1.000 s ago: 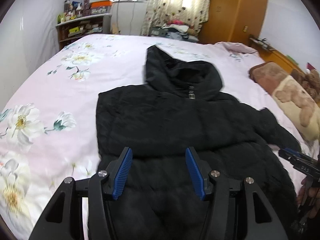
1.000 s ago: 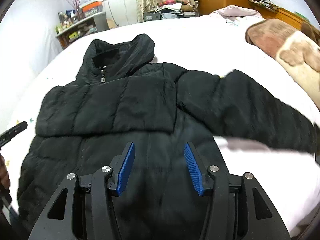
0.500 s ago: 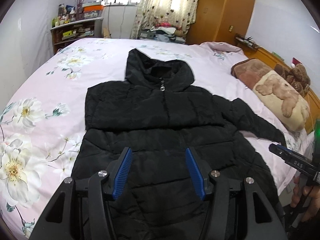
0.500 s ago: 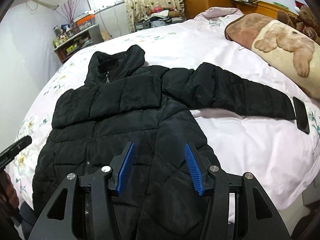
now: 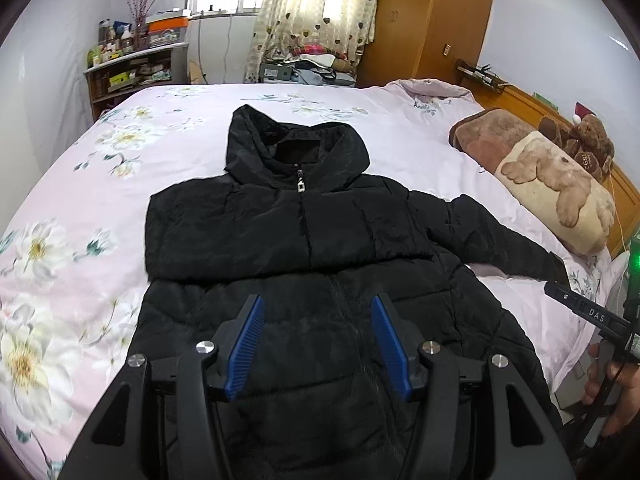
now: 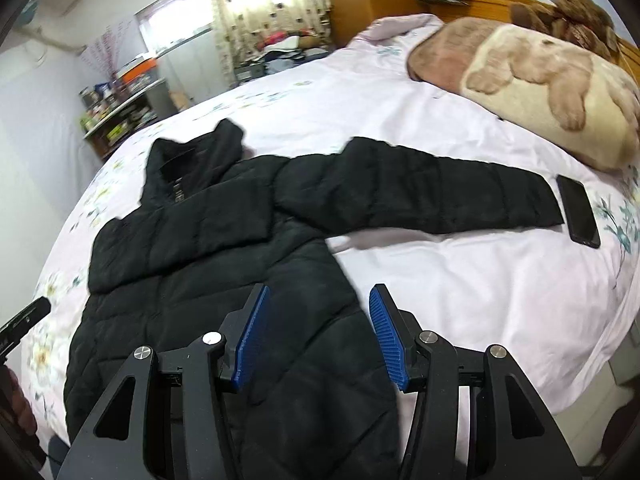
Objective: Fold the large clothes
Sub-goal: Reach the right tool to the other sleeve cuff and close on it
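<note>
A black hooded puffer jacket (image 5: pixel 296 240) lies front up on the bed, hood away from me. One sleeve is folded flat across the chest; the other sleeve (image 6: pixel 432 188) stretches out to the right. My left gripper (image 5: pixel 318 340) is open and empty above the jacket's lower body. My right gripper (image 6: pixel 316 332) is open and empty above the jacket's lower right edge. The jacket also shows in the right wrist view (image 6: pixel 224 248).
The bed has a pink floral sheet (image 5: pixel 80 216). A dark phone (image 6: pixel 578 210) lies by the outstretched cuff. A bear-print blanket roll (image 5: pixel 560 188) and a teddy bear (image 5: pixel 588 144) lie at the right. A shelf (image 5: pixel 132 72) and a wardrobe (image 5: pixel 432 20) stand behind.
Both grippers have pulled back and risen from the jacket, so more of it shows. The right view has swung right toward the outstretched sleeve. Both stay open.
</note>
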The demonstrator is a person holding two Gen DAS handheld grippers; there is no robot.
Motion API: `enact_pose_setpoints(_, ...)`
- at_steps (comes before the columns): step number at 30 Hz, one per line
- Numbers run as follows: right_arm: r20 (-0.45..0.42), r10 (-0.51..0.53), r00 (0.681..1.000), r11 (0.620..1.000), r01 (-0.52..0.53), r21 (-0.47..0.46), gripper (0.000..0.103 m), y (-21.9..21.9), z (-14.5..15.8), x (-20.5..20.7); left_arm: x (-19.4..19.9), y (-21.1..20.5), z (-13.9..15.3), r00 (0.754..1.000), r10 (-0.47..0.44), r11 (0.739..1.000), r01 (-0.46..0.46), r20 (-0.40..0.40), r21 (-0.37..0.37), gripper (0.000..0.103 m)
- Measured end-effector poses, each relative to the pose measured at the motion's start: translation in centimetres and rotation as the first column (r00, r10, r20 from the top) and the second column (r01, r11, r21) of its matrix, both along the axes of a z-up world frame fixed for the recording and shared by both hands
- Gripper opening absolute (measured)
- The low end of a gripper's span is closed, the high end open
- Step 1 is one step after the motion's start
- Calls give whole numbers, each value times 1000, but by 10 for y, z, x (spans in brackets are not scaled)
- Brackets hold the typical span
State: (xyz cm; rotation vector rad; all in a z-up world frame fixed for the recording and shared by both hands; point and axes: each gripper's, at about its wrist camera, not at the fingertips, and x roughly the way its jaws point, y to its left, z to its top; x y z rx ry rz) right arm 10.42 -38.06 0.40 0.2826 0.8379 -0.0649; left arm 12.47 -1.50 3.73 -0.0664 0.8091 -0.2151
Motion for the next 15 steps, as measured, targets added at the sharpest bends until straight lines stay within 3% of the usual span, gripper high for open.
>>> enact_pose_setpoints(7, -40, -149, 988, 988, 150, 44, 53, -68, -27, 29, 51, -28, -11, 999, -42, 999, 42, 6, 22, 58)
enact_pose_setpoints(9, -58, -191, 980, 980, 194, 49, 58, -88, -39, 40, 66, -36, -17, 998, -57, 998, 57, 10, 23, 58)
enact_pose_setpoints(15, -105, -292, 951, 950, 301, 85, 59, -135, -72, 62, 97, -46, -34, 998, -55, 998, 55, 1, 36, 58)
